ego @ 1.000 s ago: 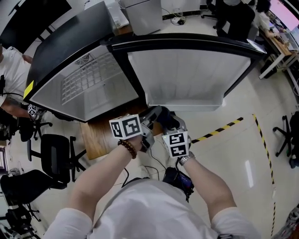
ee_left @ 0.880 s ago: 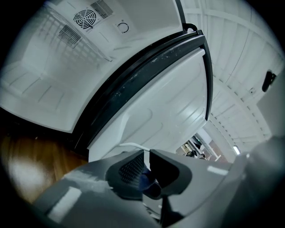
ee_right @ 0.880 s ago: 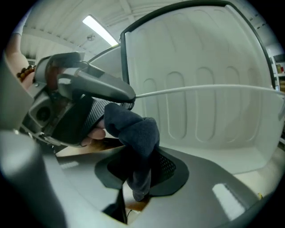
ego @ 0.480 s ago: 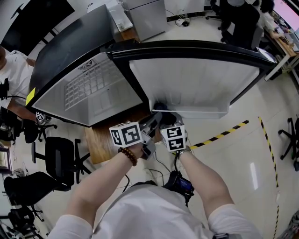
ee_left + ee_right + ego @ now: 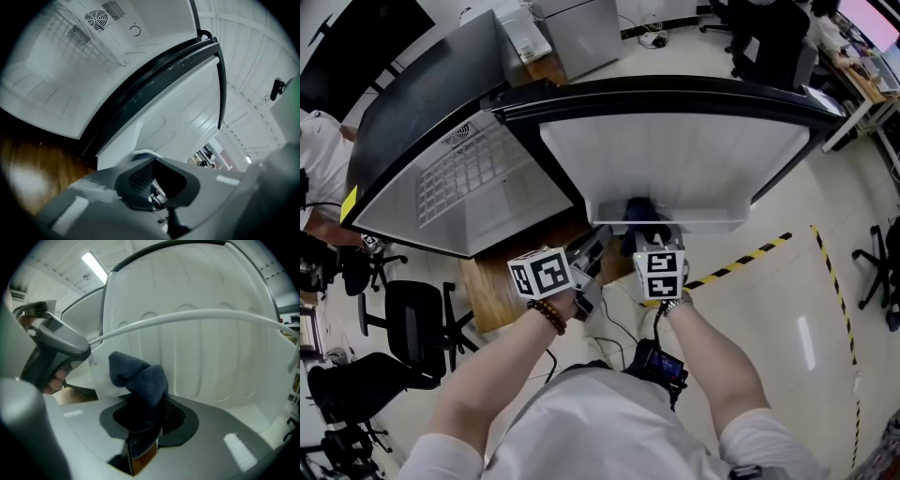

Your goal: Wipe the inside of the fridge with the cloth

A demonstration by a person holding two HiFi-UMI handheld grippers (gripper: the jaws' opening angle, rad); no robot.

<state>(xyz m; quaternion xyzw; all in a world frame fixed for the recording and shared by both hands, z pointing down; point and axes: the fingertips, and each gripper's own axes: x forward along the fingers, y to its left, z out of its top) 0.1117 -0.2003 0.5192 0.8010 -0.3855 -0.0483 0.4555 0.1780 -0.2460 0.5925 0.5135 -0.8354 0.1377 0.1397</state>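
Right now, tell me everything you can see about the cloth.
The cloth is dark blue with a nubby, towel-like weave, bunched into a thick folded wad rather than spread flat. The right gripper is shut on its lower part; the rest stands up past the jaws. It sits in front of the white inner liner of the open fridge door, near a white rail; whether it touches the liner cannot be told.

The fridge [image 5: 478, 183], black outside and white inside, stands open. Its door [image 5: 675, 150] is swung wide and shows a ribbed white lining with a shelf rail [image 5: 197, 315]. The dark blue cloth [image 5: 139, 375] is bunched and pinched in the jaws of the right gripper [image 5: 140, 413], its free end rising just in front of the door lining.
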